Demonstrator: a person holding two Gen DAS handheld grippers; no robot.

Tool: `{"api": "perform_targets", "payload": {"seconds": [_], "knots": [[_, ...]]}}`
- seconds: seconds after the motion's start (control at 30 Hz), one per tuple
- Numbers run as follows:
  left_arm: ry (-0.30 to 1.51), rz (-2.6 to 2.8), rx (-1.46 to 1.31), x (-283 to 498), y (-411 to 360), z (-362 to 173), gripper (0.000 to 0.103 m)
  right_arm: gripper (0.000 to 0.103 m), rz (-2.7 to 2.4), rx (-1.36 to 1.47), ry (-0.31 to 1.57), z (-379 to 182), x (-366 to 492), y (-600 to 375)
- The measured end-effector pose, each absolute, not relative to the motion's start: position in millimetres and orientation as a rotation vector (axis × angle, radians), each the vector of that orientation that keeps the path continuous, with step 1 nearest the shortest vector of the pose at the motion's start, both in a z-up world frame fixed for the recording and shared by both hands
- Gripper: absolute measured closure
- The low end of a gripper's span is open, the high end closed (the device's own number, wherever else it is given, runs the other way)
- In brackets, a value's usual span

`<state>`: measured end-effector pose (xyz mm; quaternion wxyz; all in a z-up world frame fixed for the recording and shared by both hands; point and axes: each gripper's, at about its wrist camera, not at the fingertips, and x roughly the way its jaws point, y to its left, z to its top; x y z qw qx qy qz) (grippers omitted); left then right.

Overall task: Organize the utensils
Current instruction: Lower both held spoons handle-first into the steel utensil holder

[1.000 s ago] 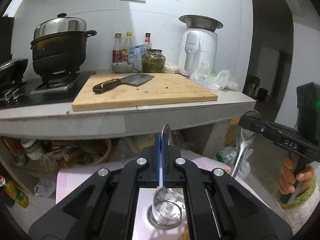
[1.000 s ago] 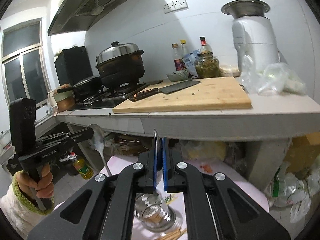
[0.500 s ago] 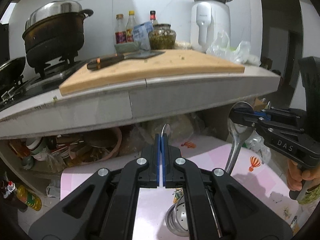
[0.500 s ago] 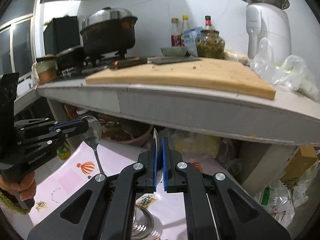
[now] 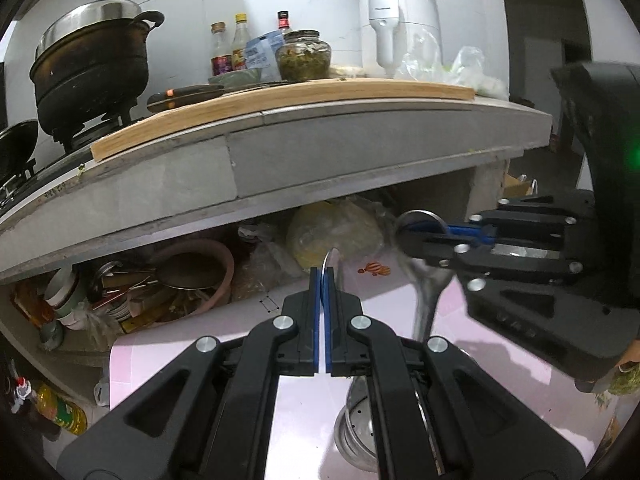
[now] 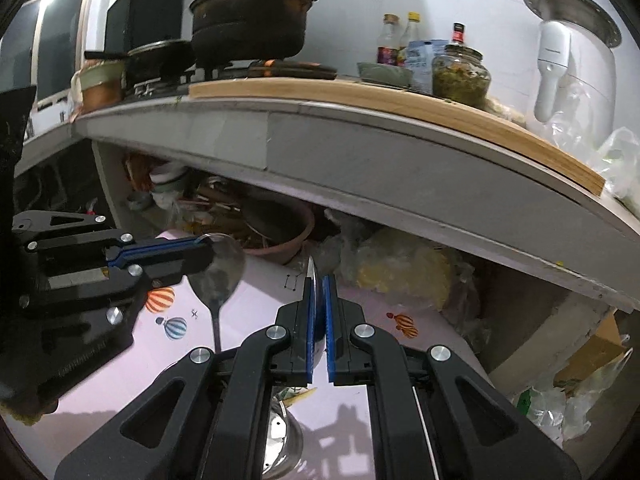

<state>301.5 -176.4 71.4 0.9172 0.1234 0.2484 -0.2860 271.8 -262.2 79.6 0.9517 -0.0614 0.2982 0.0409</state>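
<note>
My left gripper is shut on a metal spoon, seen edge-on, its bowl sticking up past the blue pads. From the right wrist that gripper shows at the left, the spoon hanging handle-down. My right gripper is shut on a second spoon. In the left wrist view it reaches in from the right, its spoon also handle-down. A perforated steel utensil holder stands on the pink cloth below both grippers, partly hidden by the fingers.
The grey counter edge overhangs ahead, bearing a wooden board, a cleaver, a black pot, bottles, a jar and a white appliance. A pink basin of clutter sits beneath. The cloth has balloon prints.
Both grippers have sunk from above counter height to below its edge, each keeping its spoon. They have drawn closer together, and the holder now lies nearer beneath them.
</note>
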Motion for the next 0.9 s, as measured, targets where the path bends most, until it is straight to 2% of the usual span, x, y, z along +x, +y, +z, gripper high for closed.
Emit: {"api": "perform_targets", "payload": {"seconds": [0.9], "knots": [[0.555, -0.642, 0.250, 280.6, -174.2, 24.0, 0.102, 0.098, 0.083, -0.343, 0.618, 53.7, 259.7, -228.9]]}}
